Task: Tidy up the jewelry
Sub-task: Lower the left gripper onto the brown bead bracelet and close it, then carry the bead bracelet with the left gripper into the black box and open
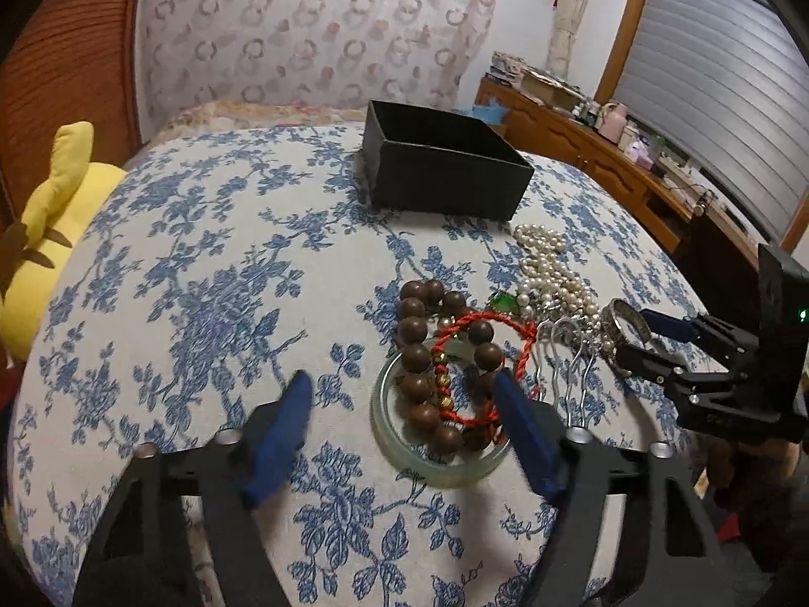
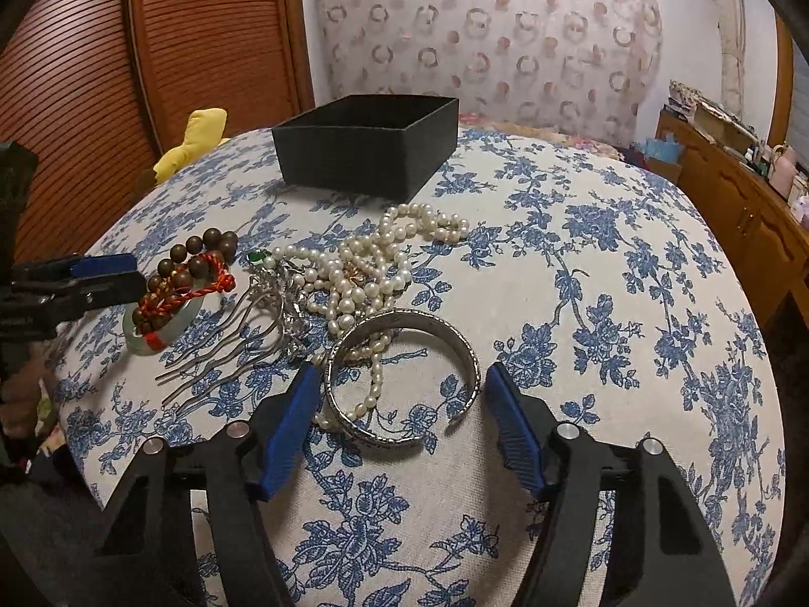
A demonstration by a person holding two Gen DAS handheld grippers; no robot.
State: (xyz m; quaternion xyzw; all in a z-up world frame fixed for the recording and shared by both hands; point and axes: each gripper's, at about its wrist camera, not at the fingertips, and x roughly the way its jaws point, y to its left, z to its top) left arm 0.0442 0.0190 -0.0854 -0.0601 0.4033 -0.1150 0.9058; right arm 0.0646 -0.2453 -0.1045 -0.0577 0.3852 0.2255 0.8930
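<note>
An open black box (image 1: 445,172) (image 2: 366,144) stands at the far side of the blue-flowered cloth. A jewelry pile lies in front of it: a brown wooden bead bracelet (image 1: 419,354) (image 2: 202,248), a red cord bracelet (image 1: 483,369) and a pale jade bangle (image 1: 440,460) (image 2: 144,341) stacked together, a silver hair comb (image 1: 566,354) (image 2: 227,349), a pearl necklace (image 1: 551,273) (image 2: 364,273) and a silver cuff bangle (image 2: 404,374) (image 1: 624,323). My left gripper (image 1: 404,394) is open around the bead stack. My right gripper (image 2: 404,384) is open around the silver cuff.
A yellow plush toy (image 1: 55,212) (image 2: 194,139) lies at the left edge. A wooden dresser (image 1: 607,162) with clutter stands at the right. A wooden slatted door (image 2: 151,50) is behind on the left.
</note>
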